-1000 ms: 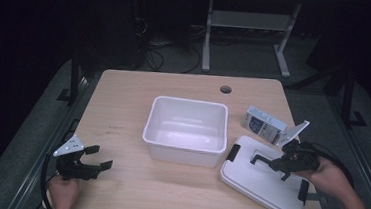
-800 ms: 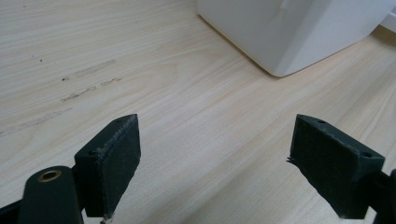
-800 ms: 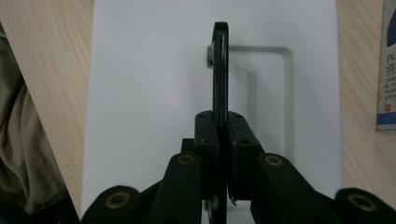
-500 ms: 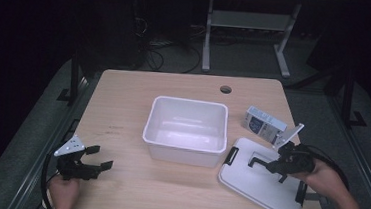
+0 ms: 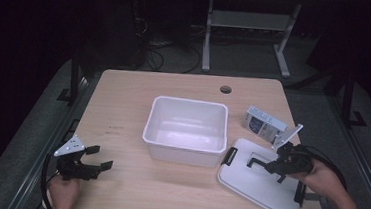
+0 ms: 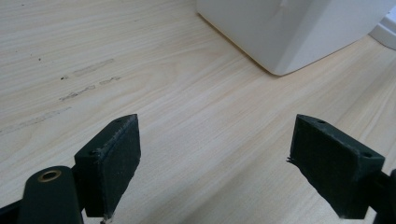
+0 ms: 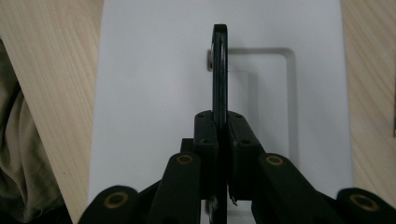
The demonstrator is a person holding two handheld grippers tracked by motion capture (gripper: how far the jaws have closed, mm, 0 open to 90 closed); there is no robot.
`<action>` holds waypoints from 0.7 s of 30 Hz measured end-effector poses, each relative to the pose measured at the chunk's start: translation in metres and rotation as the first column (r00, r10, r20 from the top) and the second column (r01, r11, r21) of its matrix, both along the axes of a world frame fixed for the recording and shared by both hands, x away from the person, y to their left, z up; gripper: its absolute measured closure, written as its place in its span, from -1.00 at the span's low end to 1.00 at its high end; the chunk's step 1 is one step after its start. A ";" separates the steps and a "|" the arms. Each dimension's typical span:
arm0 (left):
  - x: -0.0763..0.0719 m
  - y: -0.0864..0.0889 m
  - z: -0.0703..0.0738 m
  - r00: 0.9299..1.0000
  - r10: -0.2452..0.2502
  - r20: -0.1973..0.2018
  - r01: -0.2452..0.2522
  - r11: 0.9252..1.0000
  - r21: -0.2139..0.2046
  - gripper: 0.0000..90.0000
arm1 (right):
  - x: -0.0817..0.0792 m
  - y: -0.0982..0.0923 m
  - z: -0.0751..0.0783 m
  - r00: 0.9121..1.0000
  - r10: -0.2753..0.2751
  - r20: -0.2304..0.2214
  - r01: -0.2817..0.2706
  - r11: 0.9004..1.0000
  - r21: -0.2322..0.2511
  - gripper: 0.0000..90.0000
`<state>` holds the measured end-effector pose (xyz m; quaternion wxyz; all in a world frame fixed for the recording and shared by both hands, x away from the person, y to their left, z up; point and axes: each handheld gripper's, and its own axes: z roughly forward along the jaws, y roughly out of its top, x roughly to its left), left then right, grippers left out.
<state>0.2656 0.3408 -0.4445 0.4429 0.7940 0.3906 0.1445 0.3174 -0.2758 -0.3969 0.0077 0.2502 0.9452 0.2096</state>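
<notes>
the right hand (image 5: 324,179) comes in from the bottom right corner of the high view, forearm angled toward the middle of the desk (image 5: 123,99), and carries the right gripper (image 5: 260,165) low over the white lid (image 5: 260,183). its jaws are pressed together on the lid's black handle (image 7: 219,70); in the right gripper view the thin handle stands on edge between the two pads and runs straight away from the camera over a shallow recess in the lid. the lid lies flat on the desk at the right front, turned at an angle to the desk's edge, with a black latch (image 5: 229,156) at its near-left end.

the left hand (image 5: 62,191) sits at the front left corner of the desk, holding the left gripper (image 5: 100,158) level and pointed toward the tub. its jaws stand wide apart with only bare wood between them, as the left gripper view shows.

the white tub (image 5: 184,149) stands upright in the middle of the desk, open on top, with nothing inside. its lower corner (image 6: 285,42) shows ahead of the left gripper. behind the lid, to the right of the tub, lies a small carton (image 5: 264,125) with blue print.
</notes>
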 end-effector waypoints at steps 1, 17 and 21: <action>0.000 0.000 0.000 1.000 0.001 0.000 -0.001 1.000 -0.002 -0.65 | 0.000 0.000 0.000 1.000 0.000 0.000 0.000 1.000 0.000 0.85; -0.001 0.001 0.000 1.000 0.002 0.001 -0.002 1.000 -0.001 -0.65 | -0.001 -0.001 0.004 1.000 -0.018 -0.001 0.018 1.000 0.012 0.60; -0.001 0.001 0.000 1.000 0.001 0.001 -0.001 1.000 0.001 -0.65 | -0.001 -0.002 0.005 1.000 -0.023 0.003 0.023 1.000 0.010 0.58</action>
